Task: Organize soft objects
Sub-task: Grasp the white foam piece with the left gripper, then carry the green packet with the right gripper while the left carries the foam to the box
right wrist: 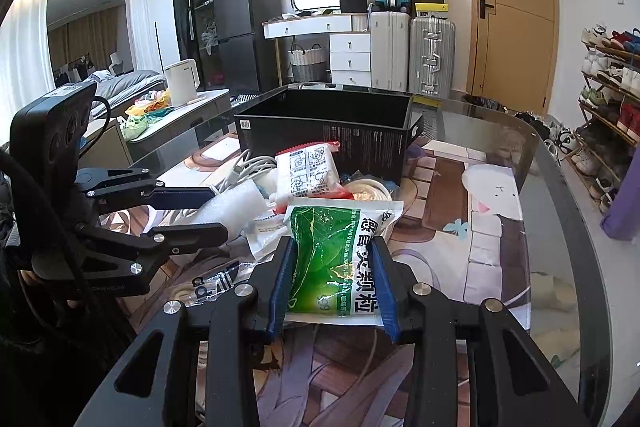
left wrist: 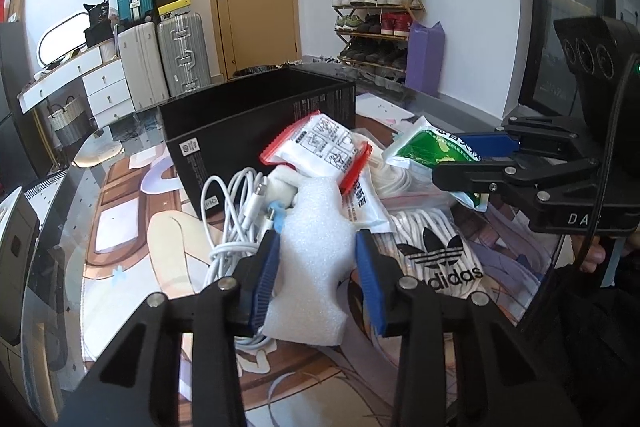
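My left gripper [left wrist: 316, 243] is shut on a white foam piece [left wrist: 316, 267], its blue pads pressing both sides, low over the pile; it also shows in the right wrist view [right wrist: 216, 211] with the foam [right wrist: 236, 203]. My right gripper [right wrist: 332, 247] is shut on a green-and-white sachet [right wrist: 340, 259], held above the mat; it appears in the left wrist view [left wrist: 472, 159] with the sachet [left wrist: 432, 147]. An open black box [left wrist: 256, 123] [right wrist: 332, 131] stands behind the pile. A red-edged white packet [left wrist: 324, 147] [right wrist: 308, 171] lies on top.
White cables [left wrist: 236, 211], a clear Adidas bag of white cord [left wrist: 436, 247] and another white packet [left wrist: 364, 203] lie in the pile on a printed mat under the round glass table edge [right wrist: 560, 211]. Suitcases, drawers and a shoe rack stand beyond.
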Tool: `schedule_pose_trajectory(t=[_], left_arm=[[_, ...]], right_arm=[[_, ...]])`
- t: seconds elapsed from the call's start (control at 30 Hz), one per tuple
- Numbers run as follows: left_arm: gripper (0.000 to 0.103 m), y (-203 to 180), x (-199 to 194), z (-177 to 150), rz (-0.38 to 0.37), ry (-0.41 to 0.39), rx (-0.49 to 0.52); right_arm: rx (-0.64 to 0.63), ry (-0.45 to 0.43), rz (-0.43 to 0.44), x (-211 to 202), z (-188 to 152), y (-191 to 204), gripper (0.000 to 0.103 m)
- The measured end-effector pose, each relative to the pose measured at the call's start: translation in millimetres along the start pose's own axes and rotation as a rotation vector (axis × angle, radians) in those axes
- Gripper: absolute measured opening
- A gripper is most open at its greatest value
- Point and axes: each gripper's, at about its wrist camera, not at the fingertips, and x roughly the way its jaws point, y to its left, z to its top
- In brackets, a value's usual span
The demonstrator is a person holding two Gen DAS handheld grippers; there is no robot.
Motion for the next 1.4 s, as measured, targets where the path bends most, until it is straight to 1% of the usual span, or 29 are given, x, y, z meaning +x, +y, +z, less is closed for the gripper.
schedule_pose_trajectory(t=[0.27,0.53,0.7,1.03,1.4], left_arm=[[0.037,16,-16,12,0.033,-0.072,-0.070],[0.038,29,-21,28,0.050,-0.128,-0.124],[0.038,40,-20,40,0.055,-0.147,-0.164],[0.038,63,-13,65,0.097,-0.191,-0.223],[0.038,76,8,87,0.127,-0.186,-0.235]], right_arm=[[-0.001,-0.037,0.007,-9,10,0,0.038],[0.006,-0.085,0.033,-17,31,1,0.038],[0.016,-0.105,0.053,-17,49,-1,0.038],[0.035,-0.116,0.076,-5,82,-9,0.038],[0.036,-0.125,0.090,11,112,-17,0.038]])
